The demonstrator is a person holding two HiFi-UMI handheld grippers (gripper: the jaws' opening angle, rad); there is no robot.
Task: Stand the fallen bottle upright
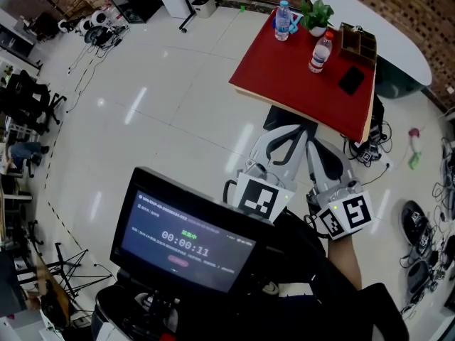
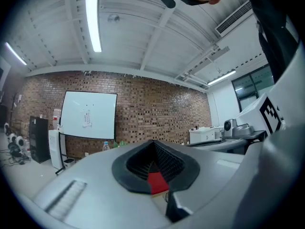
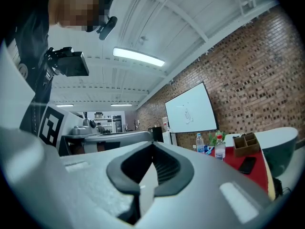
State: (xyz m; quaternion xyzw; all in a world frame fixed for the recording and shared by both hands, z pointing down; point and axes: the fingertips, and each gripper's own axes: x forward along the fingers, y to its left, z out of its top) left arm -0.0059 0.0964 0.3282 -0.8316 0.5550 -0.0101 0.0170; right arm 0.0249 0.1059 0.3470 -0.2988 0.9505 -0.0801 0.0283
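Observation:
Two clear water bottles stand upright on the red table (image 1: 284, 69): one with a blue label (image 1: 283, 20) at its far edge, and one with a red cap (image 1: 320, 53) nearer the middle. No bottle lies on its side in any view. Short of the table's near edge, my left gripper (image 1: 295, 130) and right gripper (image 1: 313, 144) hang side by side, both shut with nothing in them. The left gripper view shows my left gripper (image 2: 153, 151) with its jaws together and the blue-label bottle (image 2: 106, 146) far off. From the right gripper (image 3: 152, 149), both bottles (image 3: 219, 148) appear off to the right.
On the table are a potted plant (image 1: 316, 14), a wooden organizer (image 1: 357, 45) and a black phone (image 1: 351, 80). A white curved table (image 1: 384, 34) stands behind it. Cables and gear (image 1: 419, 233) lie on the floor at right. A monitor (image 1: 185, 240) sits close below my head.

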